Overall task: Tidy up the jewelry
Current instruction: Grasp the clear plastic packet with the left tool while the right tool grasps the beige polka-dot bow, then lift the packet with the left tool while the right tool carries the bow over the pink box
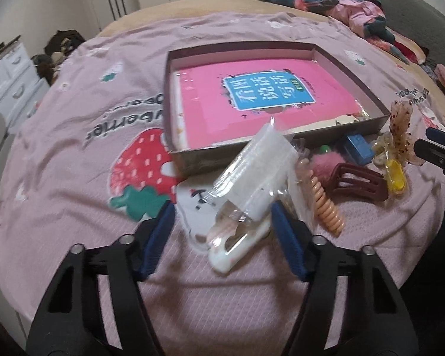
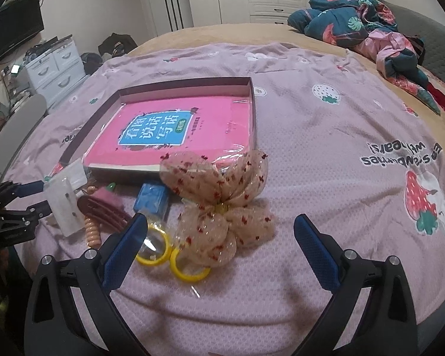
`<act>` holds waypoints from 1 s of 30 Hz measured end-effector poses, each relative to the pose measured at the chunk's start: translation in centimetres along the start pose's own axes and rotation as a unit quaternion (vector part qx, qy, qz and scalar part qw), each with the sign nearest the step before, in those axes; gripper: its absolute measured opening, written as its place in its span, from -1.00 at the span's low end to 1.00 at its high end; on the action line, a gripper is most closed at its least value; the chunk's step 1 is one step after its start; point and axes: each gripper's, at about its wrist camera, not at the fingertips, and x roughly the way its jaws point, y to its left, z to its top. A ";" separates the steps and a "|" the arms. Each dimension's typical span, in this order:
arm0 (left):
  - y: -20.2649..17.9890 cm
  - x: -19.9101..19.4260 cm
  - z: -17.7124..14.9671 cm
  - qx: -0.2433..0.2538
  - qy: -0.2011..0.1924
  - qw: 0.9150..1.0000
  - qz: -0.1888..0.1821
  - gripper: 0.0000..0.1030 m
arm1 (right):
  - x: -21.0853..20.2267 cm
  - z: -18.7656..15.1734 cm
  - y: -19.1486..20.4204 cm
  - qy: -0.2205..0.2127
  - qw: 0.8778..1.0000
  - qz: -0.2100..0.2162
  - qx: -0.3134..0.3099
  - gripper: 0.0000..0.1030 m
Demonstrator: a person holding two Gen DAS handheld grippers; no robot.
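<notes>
On the pink strawberry blanket, my left gripper point(image 1: 221, 206) is open around a clear plastic packet point(image 1: 252, 172) with a white hair clip inside. The packet leans up toward the cardboard box point(image 1: 178, 154), and the left pad stands apart from it. Beside it lie a peach spiral hair tie point(image 1: 326, 204), a dark red claw clip point(image 1: 359, 184) and a small blue box point(image 1: 357, 148). My right gripper point(image 2: 221, 218) is open over a beige dotted tulle bow point(image 2: 219, 195), its left finger above a pair of yellow rings point(image 2: 154, 249). The left gripper point(image 2: 41, 198) shows at the left edge of that view.
The shallow cardboard box point(image 2: 253, 112) holds a pink book point(image 2: 169, 130). A bundled dark floral quilt point(image 2: 350, 14) lies at the back right of the bed. White drawers point(image 2: 56, 65) stand off the bed's left side, with wardrobes behind.
</notes>
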 end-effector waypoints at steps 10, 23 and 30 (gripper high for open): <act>0.2 1.2 1.3 0.016 -0.009 0.999 -0.045 -0.36 | 1.5 0.4 -0.6 0.019 1.000 0.022 0.007 0.28; 1.0 -0.4 1.8 0.001 -0.043 0.995 -0.094 -1.00 | 1.2 0.7 -0.7 0.008 0.999 0.038 0.000 -0.51; 1.7 -0.4 2.1 -0.020 -0.046 0.993 -0.111 -1.00 | 0.6 0.9 -0.7 -0.001 0.999 0.038 -0.012 -0.86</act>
